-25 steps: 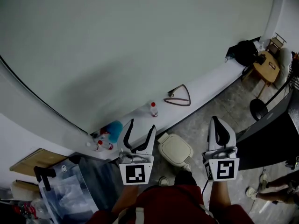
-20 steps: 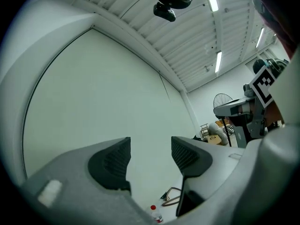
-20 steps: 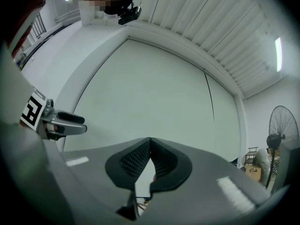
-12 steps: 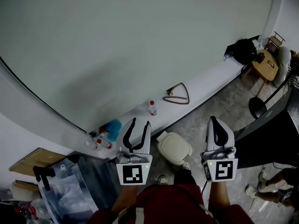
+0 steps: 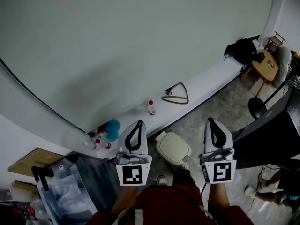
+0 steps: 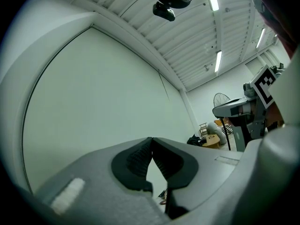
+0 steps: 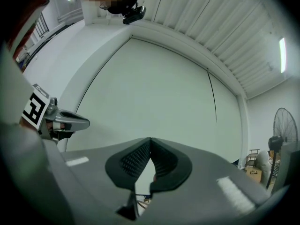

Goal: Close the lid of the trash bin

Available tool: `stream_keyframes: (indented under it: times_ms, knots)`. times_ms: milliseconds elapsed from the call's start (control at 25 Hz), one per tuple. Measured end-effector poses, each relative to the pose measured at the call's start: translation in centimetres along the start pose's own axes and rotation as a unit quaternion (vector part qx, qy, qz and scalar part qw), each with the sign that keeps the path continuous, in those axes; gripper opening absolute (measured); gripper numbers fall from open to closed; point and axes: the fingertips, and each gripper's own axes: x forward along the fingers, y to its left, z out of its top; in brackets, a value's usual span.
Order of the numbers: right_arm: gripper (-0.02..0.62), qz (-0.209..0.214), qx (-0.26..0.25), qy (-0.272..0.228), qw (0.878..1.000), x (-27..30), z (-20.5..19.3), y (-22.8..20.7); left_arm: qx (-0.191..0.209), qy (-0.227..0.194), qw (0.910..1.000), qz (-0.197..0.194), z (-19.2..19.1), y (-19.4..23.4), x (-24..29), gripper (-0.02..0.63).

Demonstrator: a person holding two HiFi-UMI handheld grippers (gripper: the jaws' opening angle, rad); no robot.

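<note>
The trash bin (image 5: 174,148) is a small cream-coloured bin on the floor between my two grippers in the head view, its lid lying flat on top. My left gripper (image 5: 139,122) hangs to the bin's left, well above the floor, shut with nothing between its pads. My right gripper (image 5: 210,119) hangs to the bin's right, also shut and empty. In both gripper views the black pads meet at their tips, with my left gripper (image 6: 151,138) and my right gripper (image 7: 150,138) aimed at the pale wall. Neither gripper touches the bin.
A white ledge (image 5: 206,86) runs along the wall's foot, bearing a red-capped bottle (image 5: 151,108), a triangular hanger (image 5: 176,94), a blue cloth (image 5: 111,129) and more bottles (image 5: 97,144). A black bag (image 5: 243,51) and a wooden table (image 5: 264,65) stand far right. A clear plastic box (image 5: 63,191) sits lower left.
My left gripper's jaws have closed from wide open to fully shut, on nothing. The right gripper stayed shut. Both hands kept their places.
</note>
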Motion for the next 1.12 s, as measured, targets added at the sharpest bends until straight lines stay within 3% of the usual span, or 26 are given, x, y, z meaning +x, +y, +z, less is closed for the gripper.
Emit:
stream_keyframes:
  times_ms: [1120]
  knots:
    - [-0.001,0.004,0.015,-0.002,1.000,-0.7,-1.5,-0.7,-0.010,0.011,0.9998,-0.015,-1.1,-1.6,0.7,-0.003]
